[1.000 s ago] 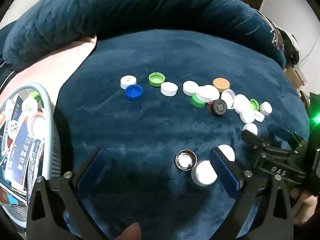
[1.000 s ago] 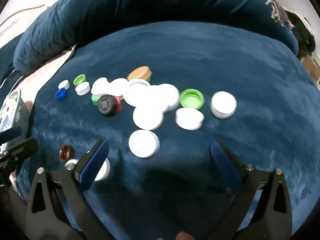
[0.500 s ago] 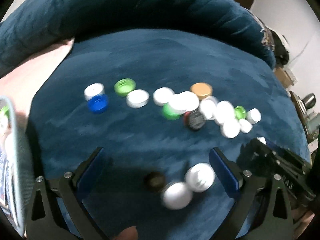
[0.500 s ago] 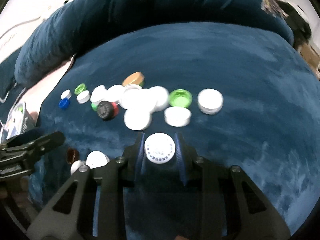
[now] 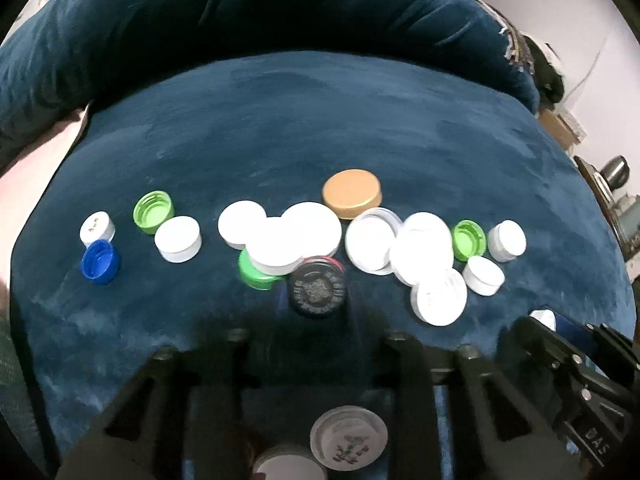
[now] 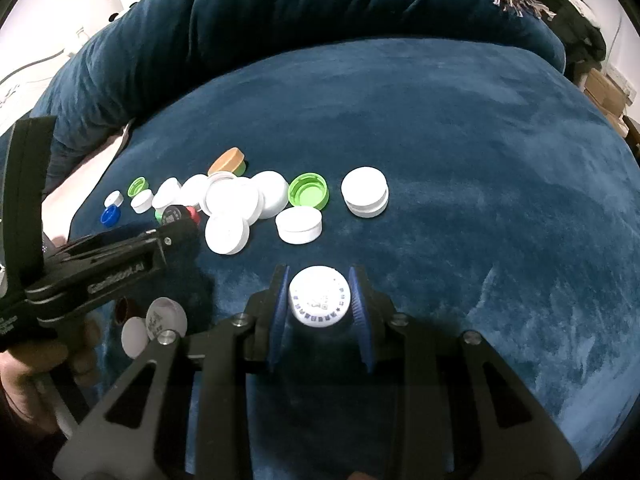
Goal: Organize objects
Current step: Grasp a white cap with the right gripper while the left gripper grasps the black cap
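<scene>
Blue cushion (image 5: 320,128) holds three green caps (image 5: 153,211), one blue cap (image 5: 100,261).

The deep blue plush blanket (image 6: 460,128) looks like soft velvety cloth, its short nap brushed into lighter and darker streaks. The round white printed plastic cap (image 6: 319,297) near the middle is smooth with a faint sheen and a ribbed edge. Further off, the tan round lid (image 5: 352,193) is matt, the open green plastic cap (image 6: 309,191) glossy. The black cap with embossed top (image 5: 317,289) looks dull. The ridged blue gripper pads (image 6: 356,300) look rubbery.
</scene>
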